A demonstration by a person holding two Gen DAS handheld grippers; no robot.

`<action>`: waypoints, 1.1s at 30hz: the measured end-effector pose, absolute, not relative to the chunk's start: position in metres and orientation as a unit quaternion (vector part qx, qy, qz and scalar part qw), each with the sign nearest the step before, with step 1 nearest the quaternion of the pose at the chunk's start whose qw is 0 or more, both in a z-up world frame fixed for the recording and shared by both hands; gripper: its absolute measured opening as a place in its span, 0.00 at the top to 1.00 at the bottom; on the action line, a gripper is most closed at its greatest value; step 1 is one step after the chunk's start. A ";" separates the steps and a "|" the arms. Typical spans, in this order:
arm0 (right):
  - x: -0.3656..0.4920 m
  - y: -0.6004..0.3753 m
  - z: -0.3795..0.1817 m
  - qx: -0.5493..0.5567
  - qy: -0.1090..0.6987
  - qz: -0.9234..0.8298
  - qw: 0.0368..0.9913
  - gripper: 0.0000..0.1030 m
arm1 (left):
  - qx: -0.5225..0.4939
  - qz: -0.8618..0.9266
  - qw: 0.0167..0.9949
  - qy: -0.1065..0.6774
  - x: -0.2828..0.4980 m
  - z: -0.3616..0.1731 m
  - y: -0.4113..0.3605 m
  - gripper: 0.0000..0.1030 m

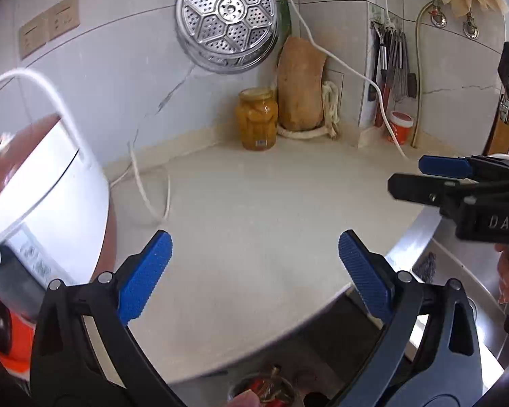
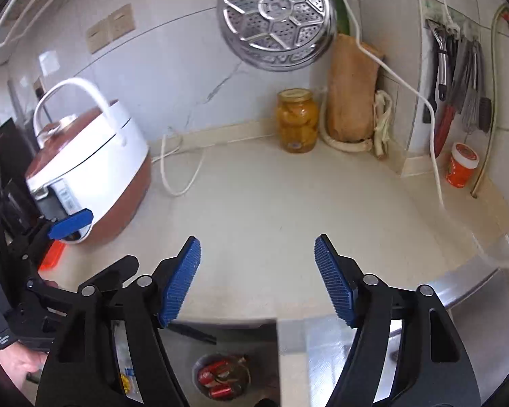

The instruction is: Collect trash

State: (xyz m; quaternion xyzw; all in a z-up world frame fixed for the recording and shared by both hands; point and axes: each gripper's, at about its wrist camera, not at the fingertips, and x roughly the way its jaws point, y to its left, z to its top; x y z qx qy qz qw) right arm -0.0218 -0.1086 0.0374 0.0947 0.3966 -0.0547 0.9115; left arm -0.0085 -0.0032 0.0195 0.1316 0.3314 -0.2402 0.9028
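Beige tabletop [image 2: 271, 210] looks clear of loose rubbish in both views, w/ only kitchen stuff standing on it: rice cooker [image 2: 95, 169] at the left, jar [image 2: 297, 120] of yellow fruit in the back corner, cutting board [image 2: 351, 91] leaning on the wall beside it, orange tub [image 2: 461, 164] near the right wall, white cord [image 2: 183, 173] looping over the surface. Steamer tray [image 2: 275, 13] hangs on the wall above.

Trash sits in the bin [image 2: 222, 376] on the floor below the tabletop edge: red cans and some crumpled bits inside, seen between the right gripper's arms. Left view shows the same bin [image 1: 261, 391] only partly, at the bottom edge.

Right gripper [image 2: 258, 281]: fingers spread wide, nothing between them. Left gripper [image 1: 254, 278]: fingers spread too, empty. Each gripper also shows at the side of the other's view, both held above the tabletop, pointing down toward it.

Judgement: task looks done or nearly so. Cans are binned, both grippers are empty, and no obvious litter is left on the surface. One unclear item is an orange-red thing [image 2: 52, 254] by the cooker's base, partly hidden by the left gripper; can't tell if it's trash. If it is, that's what is left.
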 end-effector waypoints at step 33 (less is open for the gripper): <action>0.047 -0.227 -0.031 0.120 0.479 -0.081 0.866 0.19 | 0.134 -0.174 0.884 0.413 0.080 -0.025 -0.086 0.07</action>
